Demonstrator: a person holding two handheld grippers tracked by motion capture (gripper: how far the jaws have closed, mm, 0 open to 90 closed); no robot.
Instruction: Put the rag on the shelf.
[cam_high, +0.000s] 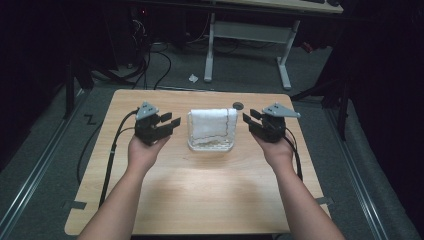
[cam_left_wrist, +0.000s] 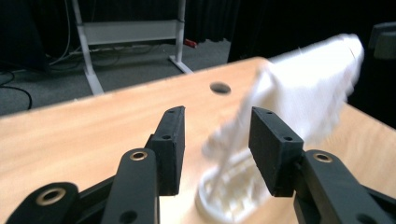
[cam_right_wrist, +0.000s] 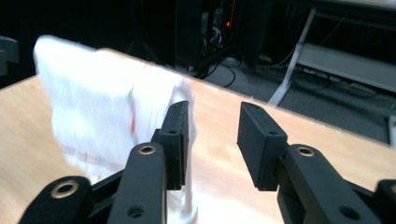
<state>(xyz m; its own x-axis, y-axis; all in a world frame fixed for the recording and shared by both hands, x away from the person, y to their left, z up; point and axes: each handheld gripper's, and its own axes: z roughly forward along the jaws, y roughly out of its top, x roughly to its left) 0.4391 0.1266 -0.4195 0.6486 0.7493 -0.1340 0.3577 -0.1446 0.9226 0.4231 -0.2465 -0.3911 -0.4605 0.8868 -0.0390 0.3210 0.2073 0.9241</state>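
White cloth (cam_high: 212, 123) drapes over a clear container (cam_high: 212, 144) near the desk's (cam_high: 200, 200) far middle, its draped edge running side to side and its folds hanging down. Left gripper (cam_high: 169, 124) and right gripper (cam_high: 251, 121) flank the container, about equally near, both pointing inward at it, jaws spread and holding nothing.
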